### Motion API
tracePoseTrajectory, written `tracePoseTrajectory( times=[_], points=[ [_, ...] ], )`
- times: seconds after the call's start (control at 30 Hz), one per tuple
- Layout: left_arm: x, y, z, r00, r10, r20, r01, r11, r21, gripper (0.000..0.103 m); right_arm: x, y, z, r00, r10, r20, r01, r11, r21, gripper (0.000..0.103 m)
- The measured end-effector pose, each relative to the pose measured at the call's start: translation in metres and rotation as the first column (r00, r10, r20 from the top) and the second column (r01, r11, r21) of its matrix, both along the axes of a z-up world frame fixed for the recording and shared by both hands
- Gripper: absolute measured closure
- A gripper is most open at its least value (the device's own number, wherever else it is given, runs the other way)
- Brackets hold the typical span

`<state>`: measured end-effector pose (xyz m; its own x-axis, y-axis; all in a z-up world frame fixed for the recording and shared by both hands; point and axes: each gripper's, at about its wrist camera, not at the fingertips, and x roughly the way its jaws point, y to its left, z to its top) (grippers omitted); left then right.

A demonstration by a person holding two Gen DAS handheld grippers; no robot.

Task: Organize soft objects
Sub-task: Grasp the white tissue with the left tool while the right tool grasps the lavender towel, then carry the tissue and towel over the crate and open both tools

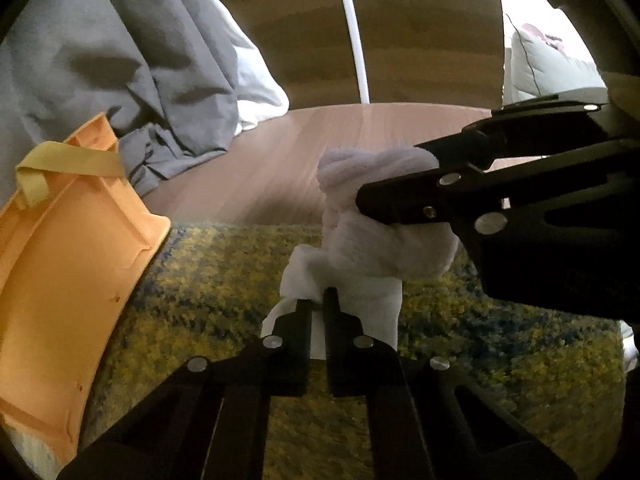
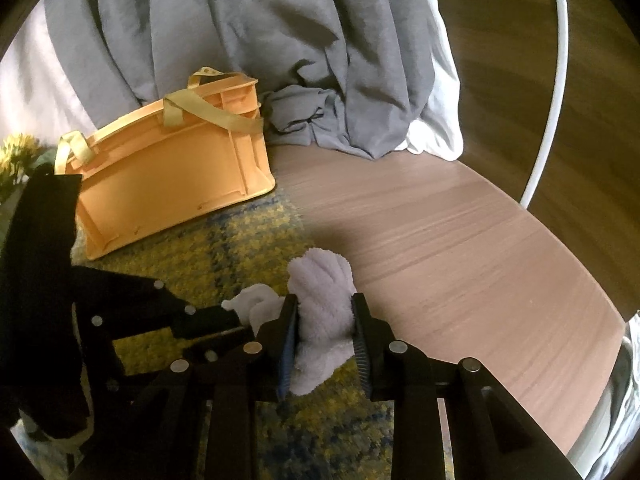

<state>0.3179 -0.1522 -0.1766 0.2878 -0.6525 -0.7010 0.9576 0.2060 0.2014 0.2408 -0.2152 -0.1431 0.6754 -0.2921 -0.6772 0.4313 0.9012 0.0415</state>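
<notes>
Both tools hold white sock bundle (image 2: 320,312) above yellow rug (image 2: 208,256), near orange basket (image 2: 172,176): right tool (image 2: 325,340) clamps fluffy part, left tool (image 1: 318,312) pinches thin end.

Rug (image 2: 224,240) w/ orange bin (image 2: 172,176)

Indoors, on a pale wood-grain floor (image 2: 460,232) meeting a shaggy yellow-and-blue rug (image 2: 224,248) along the rug's far edge. Beyond, grey bedding (image 2: 248,40) draped down to the floor in heavy folds, bunched at the bottom, with white sheet (image 2: 432,136) showing beneath its right side. Farther right, a dark brown wood panel (image 1: 420,32), crossed by a thin white curved tube (image 2: 556,80) reaching the floor. Daylight soft and uneven, with broad shadow across the rug's near part. Yellow flowers (image 2: 16,156) blurred at the left edge.
</notes>
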Motion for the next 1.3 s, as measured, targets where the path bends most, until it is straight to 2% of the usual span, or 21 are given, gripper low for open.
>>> tracePoseTrajectory(
  times=[0.3, 0.43, 0.6, 0.93, 1.13, 1.3],
  points=[
    [-0.009, 0.02, 0.022, 0.988, 0.152, -0.038, -0.155, 0.986, -0.068, 0.096, -0.012, -0.004, 0.011, 0.999, 0.015, 0.034, -0.016, 1.0, 0.009, 0.077],
    [-0.01, 0.03, 0.033, 0.971, 0.228, -0.07, -0.234, 0.967, -0.102, 0.097, -0.016, -0.007, 0.02, 0.998, 0.029, 0.054, -0.03, 0.999, 0.017, 0.077],
    [-0.013, 0.041, 0.044, 0.949, 0.305, -0.075, -0.313, 0.94, -0.134, 0.097, -0.02, -0.007, 0.034, 0.995, 0.056, 0.082, -0.056, 0.998, 0.0, 0.077],
    [-0.028, 0.06, 0.076, 0.89, 0.449, -0.082, -0.456, 0.866, -0.206, 0.097, -0.024, -0.006, 0.066, 0.98, 0.135, 0.146, -0.132, 0.991, -0.031, 0.077],
    [-0.034, 0.068, 0.099, 0.845, 0.528, -0.081, -0.53, 0.811, -0.249, 0.097, -0.024, -0.005, 0.083, 0.963, 0.195, 0.185, -0.191, 0.981, -0.04, 0.077],
    [-0.041, 0.076, 0.118, 0.797, 0.598, -0.086, -0.594, 0.749, -0.293, 0.097, -0.022, -0.004, 0.097, 0.945, 0.244, 0.218, -0.239, 0.97, -0.052, 0.077]
  ],
)
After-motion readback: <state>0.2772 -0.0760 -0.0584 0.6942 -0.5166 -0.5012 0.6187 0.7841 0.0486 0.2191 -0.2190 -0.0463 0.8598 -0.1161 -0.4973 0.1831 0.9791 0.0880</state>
